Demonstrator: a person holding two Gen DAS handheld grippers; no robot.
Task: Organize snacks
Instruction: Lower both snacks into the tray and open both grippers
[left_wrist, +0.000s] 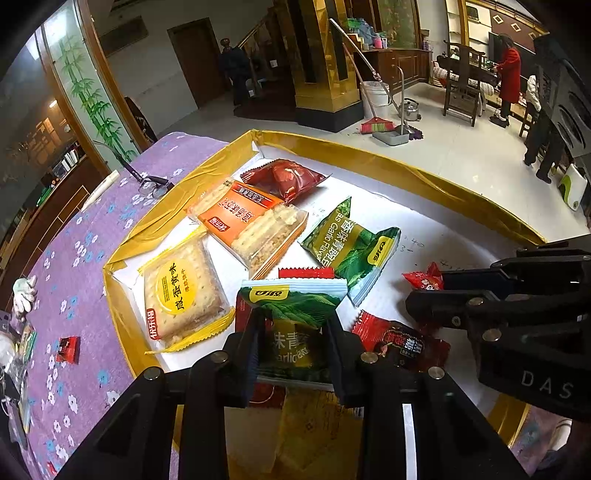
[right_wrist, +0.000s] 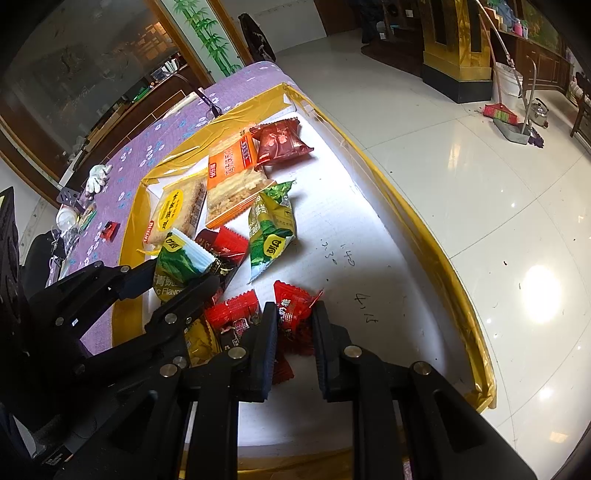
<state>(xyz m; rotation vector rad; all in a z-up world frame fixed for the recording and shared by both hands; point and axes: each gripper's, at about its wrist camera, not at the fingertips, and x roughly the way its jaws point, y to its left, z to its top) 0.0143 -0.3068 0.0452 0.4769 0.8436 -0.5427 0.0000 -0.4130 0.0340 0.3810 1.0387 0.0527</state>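
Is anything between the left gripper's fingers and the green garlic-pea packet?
No. The left gripper is already shut on the green garlic-pea packet; nothing shows between fingers and wrapper.

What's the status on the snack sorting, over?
Left hand-held gripper shut on green garlic-pea packet. Right hand-held gripper shut on small red snack packet. Other packets crowd the gold-rimmed white tray.
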